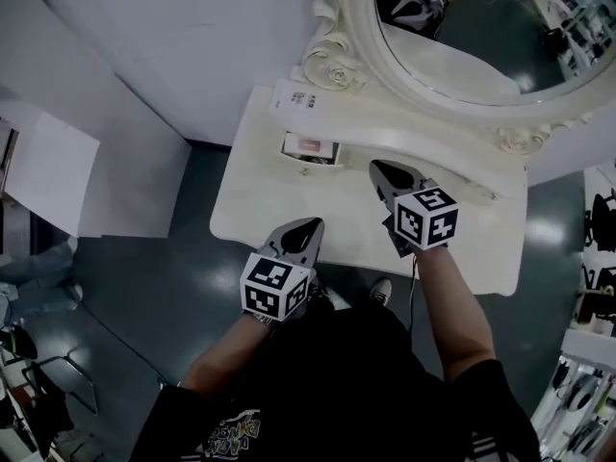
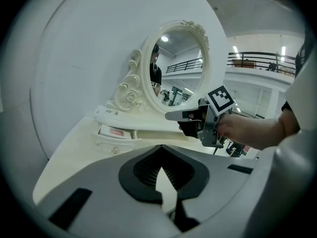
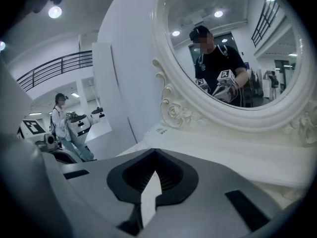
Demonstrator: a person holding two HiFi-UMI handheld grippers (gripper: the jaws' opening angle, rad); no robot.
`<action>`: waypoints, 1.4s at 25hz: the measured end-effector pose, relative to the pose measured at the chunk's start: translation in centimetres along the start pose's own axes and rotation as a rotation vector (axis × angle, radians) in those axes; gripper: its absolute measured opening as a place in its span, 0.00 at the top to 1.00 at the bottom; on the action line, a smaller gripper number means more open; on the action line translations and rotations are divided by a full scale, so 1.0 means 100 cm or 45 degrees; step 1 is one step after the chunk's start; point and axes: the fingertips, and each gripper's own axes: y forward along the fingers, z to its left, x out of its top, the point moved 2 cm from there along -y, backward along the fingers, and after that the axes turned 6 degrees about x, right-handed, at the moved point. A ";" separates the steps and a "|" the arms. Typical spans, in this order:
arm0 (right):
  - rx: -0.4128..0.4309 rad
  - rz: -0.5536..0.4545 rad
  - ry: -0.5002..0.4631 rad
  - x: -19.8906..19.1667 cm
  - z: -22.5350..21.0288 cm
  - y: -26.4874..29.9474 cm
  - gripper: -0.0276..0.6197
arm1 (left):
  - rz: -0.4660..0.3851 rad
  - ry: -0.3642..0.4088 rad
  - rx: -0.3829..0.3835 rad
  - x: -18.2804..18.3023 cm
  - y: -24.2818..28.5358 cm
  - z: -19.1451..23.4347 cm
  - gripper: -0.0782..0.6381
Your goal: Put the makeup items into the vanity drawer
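We look down on a cream-white vanity worktop [image 1: 279, 215] standing against a white wall. At its back rises a large oval mirror in a carved cream frame [image 1: 452, 85], which reflects one gripper.

The left gripper [image 1: 310, 225] hangs over the near edge of the worktop. Its fingers are pressed together at the tips, with nothing between them. The right gripper [image 1: 381, 171] is further in, just in front of the mirror's base and above the worktop. Its fingers are likewise closed and empty.

The two grippers are near each other but apart.

A small cream drawer [image 1: 306, 162] stands pulled open below the frame's left scroll, to the left of the right gripper. Inside it lies a flat white makeup item with a pink patch [image 1: 310, 146], and neither gripper touches it.
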 end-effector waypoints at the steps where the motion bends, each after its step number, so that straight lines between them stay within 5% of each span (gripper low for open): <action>1: -0.013 -0.008 0.006 -0.003 0.001 -0.011 0.91 | 0.003 0.014 -0.016 0.000 0.002 -0.008 0.89; 11: -0.066 -0.105 0.038 -0.028 0.012 -0.108 0.91 | -0.009 0.151 -0.122 0.009 0.020 -0.092 0.89; 35: 0.062 -0.086 0.127 -0.120 0.010 -0.256 0.91 | 0.021 0.106 0.011 -0.039 0.029 -0.238 0.89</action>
